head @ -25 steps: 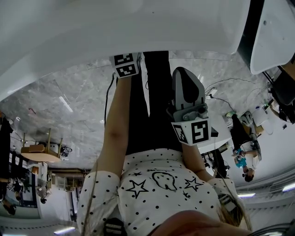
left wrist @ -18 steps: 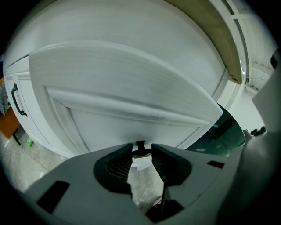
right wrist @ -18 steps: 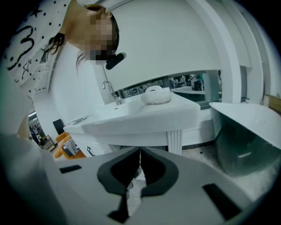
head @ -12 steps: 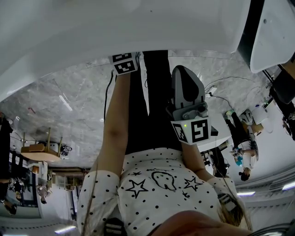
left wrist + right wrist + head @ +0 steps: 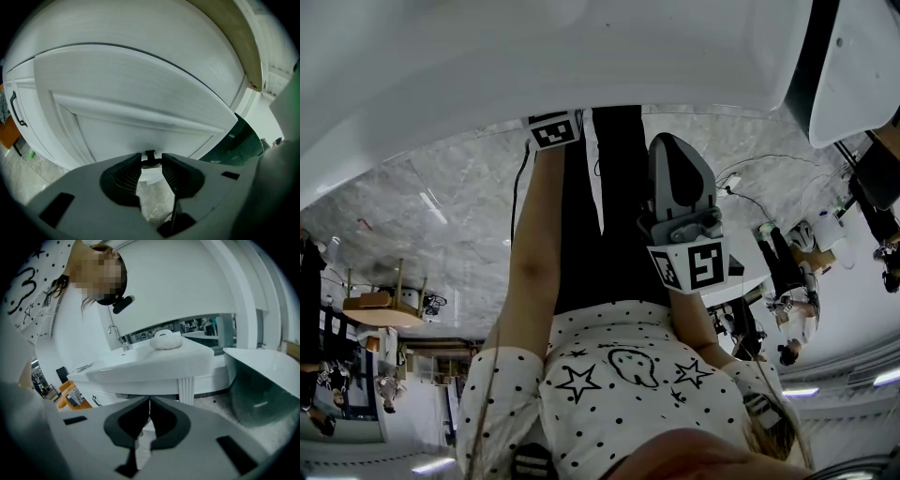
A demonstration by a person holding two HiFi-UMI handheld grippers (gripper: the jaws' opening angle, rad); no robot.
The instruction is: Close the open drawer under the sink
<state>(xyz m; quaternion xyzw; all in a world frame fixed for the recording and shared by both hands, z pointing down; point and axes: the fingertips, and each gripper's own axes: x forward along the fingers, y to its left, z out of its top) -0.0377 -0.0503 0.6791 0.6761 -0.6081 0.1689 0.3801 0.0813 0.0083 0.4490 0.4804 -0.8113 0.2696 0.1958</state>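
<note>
Under the white counter (image 5: 534, 66), at 12 o'clock in the head view, the left gripper (image 5: 151, 161) is showing only its marker cube (image 5: 555, 129), and the counter is hiding the rest of it from that view. Its own view alone is showing the white panelled drawer front (image 5: 140, 93), which is filling the frame from 9 to 2 o'clock. A second black handle (image 5: 14, 110) is sitting on a neighbouring cabinet front at 9 o'clock.

The right gripper view alone is showing the sink (image 5: 150, 359) with its faucet (image 5: 116, 333) at 11 o'clock, a white fluted column (image 5: 186, 390) under it, and a translucent bin (image 5: 262, 390) at 3 o'clock.

The left claw is narrowed to a slim gap, its ribbed pads (image 5: 129, 176) pinching the drawer's small black handle (image 5: 150, 154) at the tips. The right gripper (image 5: 150, 403) is hanging at the person's hip over the marble floor (image 5: 441, 206), its claw pressed together and holding nothing.
</note>
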